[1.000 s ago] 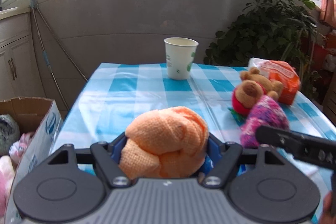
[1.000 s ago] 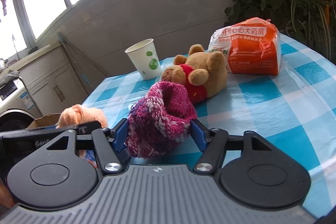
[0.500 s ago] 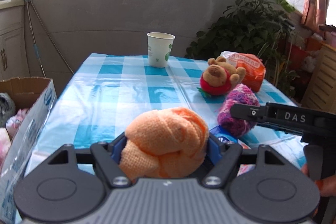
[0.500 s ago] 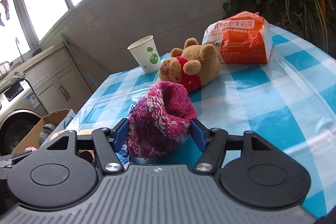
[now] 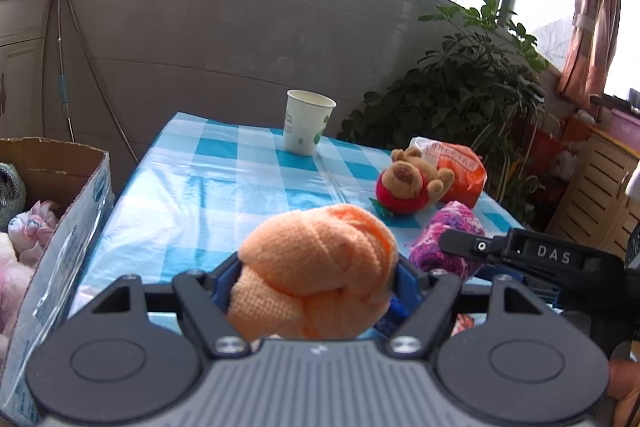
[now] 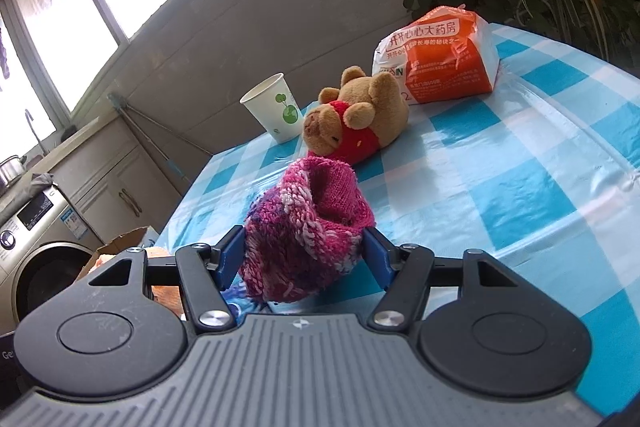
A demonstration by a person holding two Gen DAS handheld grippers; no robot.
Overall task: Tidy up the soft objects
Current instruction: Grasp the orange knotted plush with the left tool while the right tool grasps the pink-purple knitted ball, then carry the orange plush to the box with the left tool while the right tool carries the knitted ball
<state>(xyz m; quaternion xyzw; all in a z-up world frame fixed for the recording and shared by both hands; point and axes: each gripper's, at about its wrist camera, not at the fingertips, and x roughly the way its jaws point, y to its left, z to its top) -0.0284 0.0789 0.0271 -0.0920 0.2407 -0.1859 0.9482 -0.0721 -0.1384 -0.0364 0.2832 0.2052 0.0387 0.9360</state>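
Meanwhile, the left gripper [image 5: 316, 291] is clamping a knotted orange knit bundle [image 5: 316, 279] above the blue-checked table's [image 5: 224, 187] near edge, no long axis evident. The right gripper [image 6: 302, 257] is squeezing a rolled magenta knit sock [image 6: 308, 235], its open cuff pointing toward the far edge.
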